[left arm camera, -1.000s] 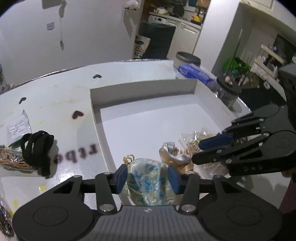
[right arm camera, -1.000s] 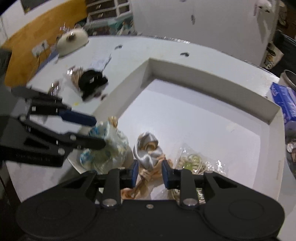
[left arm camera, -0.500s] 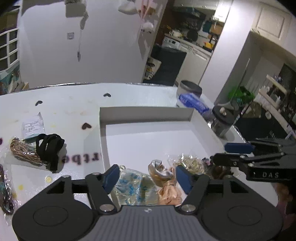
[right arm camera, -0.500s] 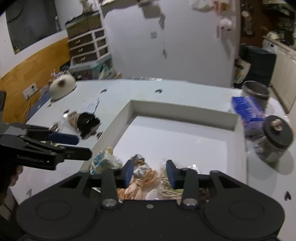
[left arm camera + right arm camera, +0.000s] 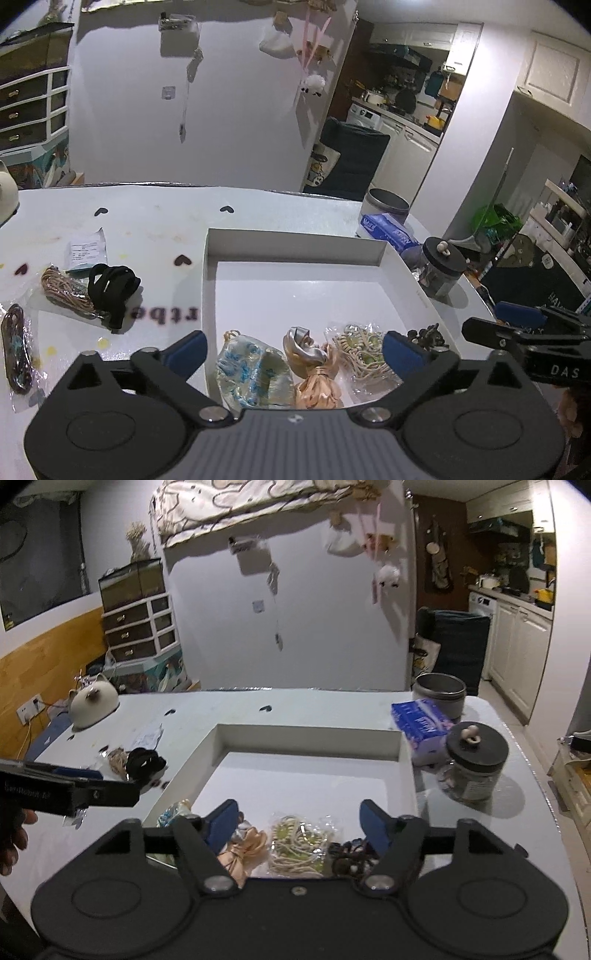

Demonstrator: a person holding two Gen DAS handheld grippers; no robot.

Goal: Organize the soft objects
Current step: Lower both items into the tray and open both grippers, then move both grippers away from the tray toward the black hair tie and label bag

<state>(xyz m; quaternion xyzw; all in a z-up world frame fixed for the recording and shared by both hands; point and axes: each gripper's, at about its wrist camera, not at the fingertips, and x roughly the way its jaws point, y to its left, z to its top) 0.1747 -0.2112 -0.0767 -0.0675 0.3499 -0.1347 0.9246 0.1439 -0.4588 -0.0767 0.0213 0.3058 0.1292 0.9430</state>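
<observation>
A white shallow box point(image 5: 295, 245) point(image 5: 310, 738) lies on the table. Along its near edge lie a blue-patterned bagged item point(image 5: 255, 373), a peach and silver scrunchie point(image 5: 314, 365) point(image 5: 240, 853), a bag of beige cords point(image 5: 362, 350) point(image 5: 299, 842) and a dark item point(image 5: 428, 336) point(image 5: 351, 853). My left gripper point(image 5: 293, 350) is open and empty above them. My right gripper point(image 5: 299, 818) is open and empty, also above the box's near edge. Left of the box lie a black band point(image 5: 110, 288) point(image 5: 144, 764) and a bagged tan cord point(image 5: 62, 295).
A dark bagged cord point(image 5: 16, 350) lies at the table's left edge, and a paper slip point(image 5: 86, 247) farther back. Right of the box stand a black-lidded jar point(image 5: 441, 269) point(image 5: 472, 764), a blue tissue pack point(image 5: 421, 720) and a metal tin point(image 5: 439, 694). A cat-shaped lamp point(image 5: 92, 705) sits far left.
Both grippers let go of their items, opened wide and pulled up and back from the box. The blue-patterned bag and the scrunchie now lie in the box.
</observation>
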